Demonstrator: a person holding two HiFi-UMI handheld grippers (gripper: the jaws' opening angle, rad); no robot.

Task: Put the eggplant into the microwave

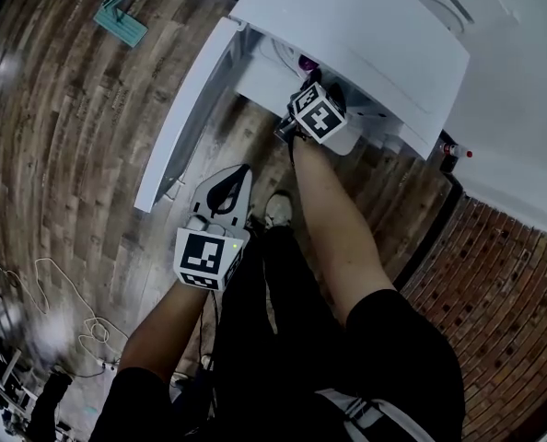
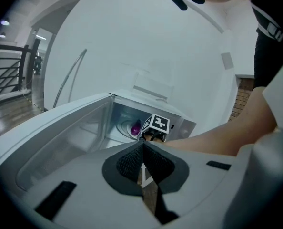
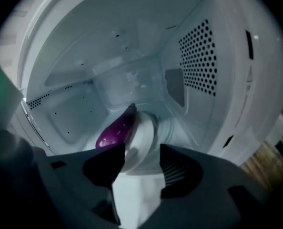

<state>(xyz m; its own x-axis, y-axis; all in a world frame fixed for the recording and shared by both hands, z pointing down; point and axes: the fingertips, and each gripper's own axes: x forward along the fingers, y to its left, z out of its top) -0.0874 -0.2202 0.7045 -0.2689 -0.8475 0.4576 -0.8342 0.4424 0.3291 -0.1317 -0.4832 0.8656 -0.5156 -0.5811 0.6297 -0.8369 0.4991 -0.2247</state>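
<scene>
The purple eggplant (image 3: 114, 130) lies inside the white microwave (image 1: 366, 26), leaning on a white dish (image 3: 144, 132) on the oven floor. My right gripper (image 3: 140, 152) reaches into the opening with its jaws open. The eggplant sits just past its left finger, and nothing is pressed between the pads. In the head view the right gripper (image 1: 303, 86) is at the mouth of the oven, with a bit of the eggplant (image 1: 308, 63) showing beyond it. My left gripper (image 1: 239, 175) hangs lower, in front of the open door (image 1: 186, 109), shut and empty. From it I see the eggplant (image 2: 136, 127) beside the right gripper's marker cube (image 2: 156, 124).
The microwave door swings out to the left over a wooden floor. A teal tool (image 1: 120, 21) lies on the floor further off, and cables (image 1: 62, 293) trail at the lower left. A brick wall (image 1: 504, 274) stands to the right. The person's shoe (image 1: 278, 208) is under the oven.
</scene>
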